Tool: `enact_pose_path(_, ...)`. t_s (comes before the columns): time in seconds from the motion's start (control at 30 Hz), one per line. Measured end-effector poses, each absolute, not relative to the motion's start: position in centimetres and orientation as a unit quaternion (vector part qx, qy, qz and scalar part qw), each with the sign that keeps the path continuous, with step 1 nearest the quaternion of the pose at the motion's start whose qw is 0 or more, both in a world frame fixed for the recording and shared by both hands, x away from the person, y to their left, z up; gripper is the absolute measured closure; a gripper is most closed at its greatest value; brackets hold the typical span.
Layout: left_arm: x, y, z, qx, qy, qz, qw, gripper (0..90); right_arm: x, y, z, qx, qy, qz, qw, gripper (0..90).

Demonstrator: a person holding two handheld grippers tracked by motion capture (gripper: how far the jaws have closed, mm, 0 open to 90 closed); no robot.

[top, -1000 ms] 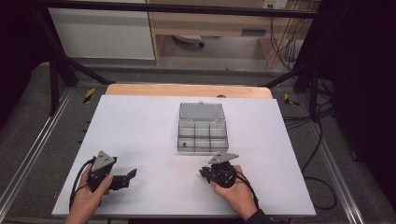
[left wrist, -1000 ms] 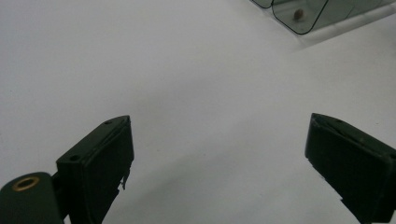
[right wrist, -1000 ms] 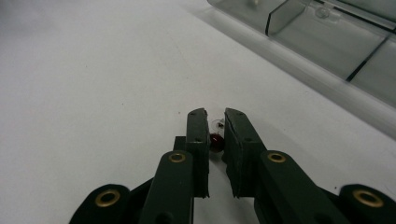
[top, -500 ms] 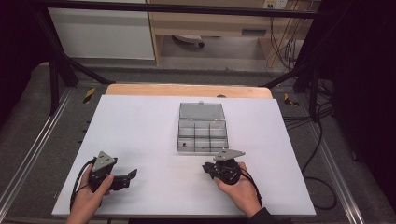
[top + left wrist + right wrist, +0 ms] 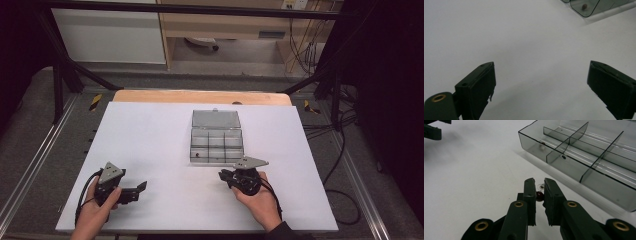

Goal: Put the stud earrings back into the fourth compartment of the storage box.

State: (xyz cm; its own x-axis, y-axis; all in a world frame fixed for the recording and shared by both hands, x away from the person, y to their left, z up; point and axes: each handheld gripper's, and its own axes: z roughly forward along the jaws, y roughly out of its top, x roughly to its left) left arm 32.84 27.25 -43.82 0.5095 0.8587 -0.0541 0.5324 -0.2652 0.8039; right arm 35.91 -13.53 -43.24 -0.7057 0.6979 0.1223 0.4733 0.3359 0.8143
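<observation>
White tabletop [image 5: 150, 150] fills most of the high view, with a wooden strip along its far edge and dark floor around it. Near the middle stands a clear compartment box [image 5: 216, 145], lid folded back toward the far edge, with a few tiny pieces in its near compartments. Toward the near left corner the left gripper [image 5: 541, 82] hovers with jaws spread wide and nothing between them. Just in front of the box's near wall, the right gripper [image 5: 539, 192] has its jaws pinched on a small dark red bead [image 5: 539, 195]. The bead looks light, hard and smooth, likely to slip or roll, so a centred, steady pinch suits it.
</observation>
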Motion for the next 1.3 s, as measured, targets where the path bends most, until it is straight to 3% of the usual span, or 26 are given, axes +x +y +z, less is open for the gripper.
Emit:
enact_pose_path(0.3, 32.8, 27.4, -43.9, 0.775, 0.448, 0.206, 0.396, 8.6, 36.6, -13.8, -42.0, 0.374, 0.786, 0.478, 0.116, 80.3)
enact_pose_path(0.63, 32.8, 27.4, -43.7, 0.77, 0.45, 0.211, 0.401, 7.8, 39.2, -14.6, -38.0, 0.378, 0.778, 0.483, 0.135, 80.3)
enact_pose_path(0.87, 32.8, 27.5, -43.7, 0.771, 0.45, 0.209, 0.399, 8.1, 41.6, -15.1, -36.0, 0.396, 0.762, 0.497, 0.12, 80.3)
enact_pose_path(1.3, 32.8, 27.4, -43.8, 0.776, 0.445, 0.205, 0.397, 8.1, 44.4, -13.4, -35.2, 0.4, 0.764, 0.497, 0.093, 80.3)
